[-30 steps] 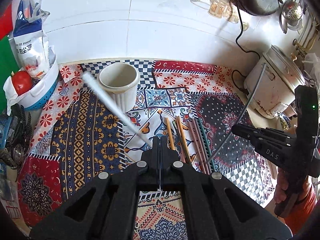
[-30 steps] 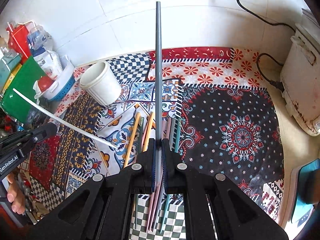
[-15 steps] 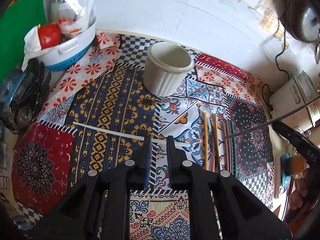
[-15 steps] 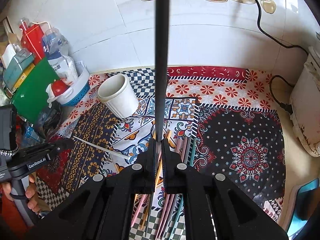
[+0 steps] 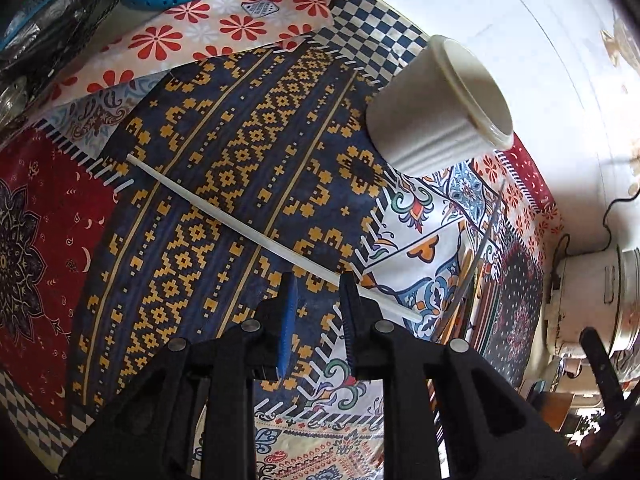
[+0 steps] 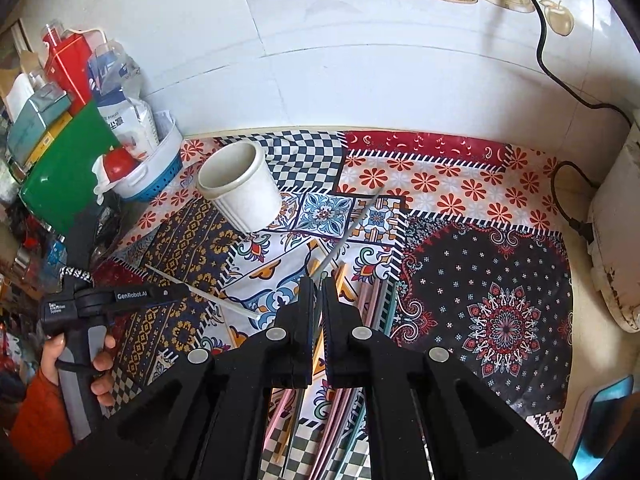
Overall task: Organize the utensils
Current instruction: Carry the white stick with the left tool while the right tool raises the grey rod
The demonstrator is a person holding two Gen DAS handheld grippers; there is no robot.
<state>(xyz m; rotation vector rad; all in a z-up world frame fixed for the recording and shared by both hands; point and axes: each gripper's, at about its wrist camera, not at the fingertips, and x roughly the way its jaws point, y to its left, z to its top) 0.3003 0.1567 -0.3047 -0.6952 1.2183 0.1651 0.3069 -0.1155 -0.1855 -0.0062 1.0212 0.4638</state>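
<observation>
On the left gripper, white lettering reads "GenRobot.AI".

Black gripper frames, silver screws, blue-lined jaws, orange sleeve

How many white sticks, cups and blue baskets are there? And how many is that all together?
white stick: 1
cup: 1
blue basket: 1
Total: 3
</observation>
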